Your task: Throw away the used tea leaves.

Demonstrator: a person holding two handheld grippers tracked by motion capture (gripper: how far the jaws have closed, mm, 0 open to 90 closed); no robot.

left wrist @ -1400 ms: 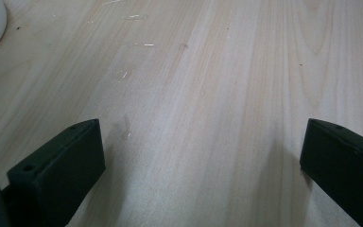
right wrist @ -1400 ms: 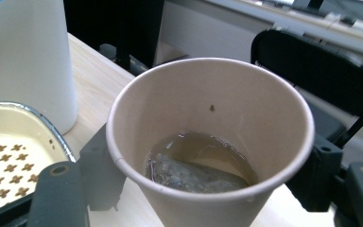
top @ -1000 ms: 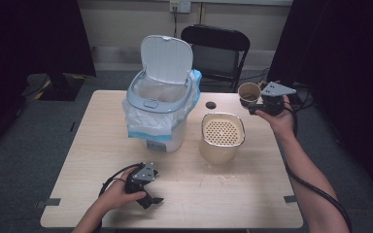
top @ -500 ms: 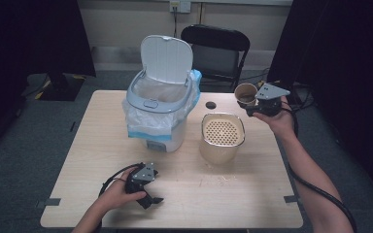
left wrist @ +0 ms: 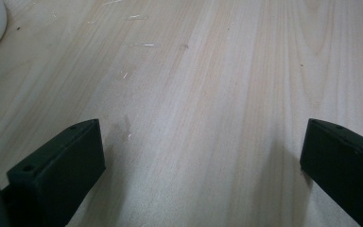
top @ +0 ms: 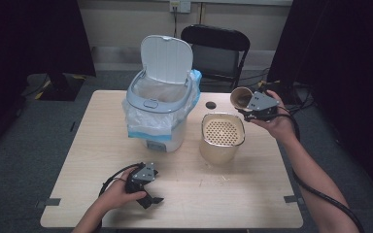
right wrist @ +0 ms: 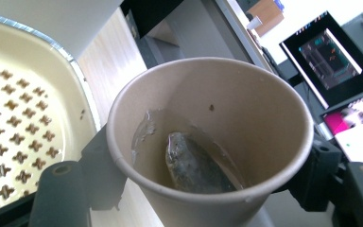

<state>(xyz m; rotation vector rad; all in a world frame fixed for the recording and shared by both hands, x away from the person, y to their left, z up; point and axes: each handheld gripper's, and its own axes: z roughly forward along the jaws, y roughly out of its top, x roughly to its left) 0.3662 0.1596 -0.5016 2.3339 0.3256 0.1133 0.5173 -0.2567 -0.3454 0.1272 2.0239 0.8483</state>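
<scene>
My right gripper [top: 246,104] is shut on a brown paper cup [top: 240,96], held in the air just right of and behind the beige container with a perforated strainer insert [top: 222,116]. The cup is tipped with its mouth toward the left. In the right gripper view the cup [right wrist: 208,137] holds a wet tea bag [right wrist: 194,165] and some liquid, with the black jaws on either side of it and the strainer [right wrist: 23,118] at the left. My left gripper [top: 150,198] rests open on the table's front left; nothing lies between its jaws [left wrist: 203,161].
A white bin [top: 158,116] lined with a plastic bag stands at the back centre of the wooden table [top: 233,194], its lid [top: 166,58] raised. A small black disc [top: 211,105] lies behind the strainer container. A black chair [top: 213,46] stands beyond the table.
My right gripper has carried the cup leftward toward the strainer container. The left gripper has stayed where it was.
</scene>
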